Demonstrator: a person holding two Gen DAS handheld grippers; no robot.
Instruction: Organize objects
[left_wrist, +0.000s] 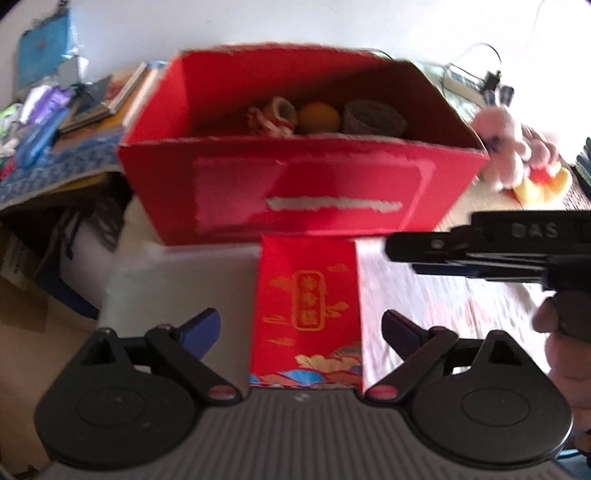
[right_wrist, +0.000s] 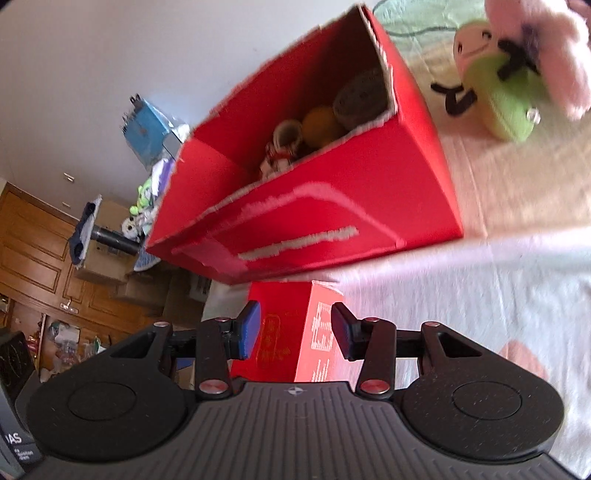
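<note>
At frame centre, a small red box (left_wrist: 306, 306) with gold print stands between both spread, empty claws, the left claw (left_wrist: 301, 325) and right claw (right_wrist: 295, 332), just below the big red carton (left_wrist: 299, 184).

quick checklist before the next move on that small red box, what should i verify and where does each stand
1. Small red box between the left gripper fingers: ok, centred, jaws open.
2. Right gripper lined up on the same box: ok, open, fingers either side.
3. Either gripper touching the box: cannot tell.
4. Big red box open on top: ok.
5. Room inside beside the orange ball and the other items: cannot tell, the floor is mostly hidden.
6. Pink plush clear of the path: ok, off to the side.
</note>
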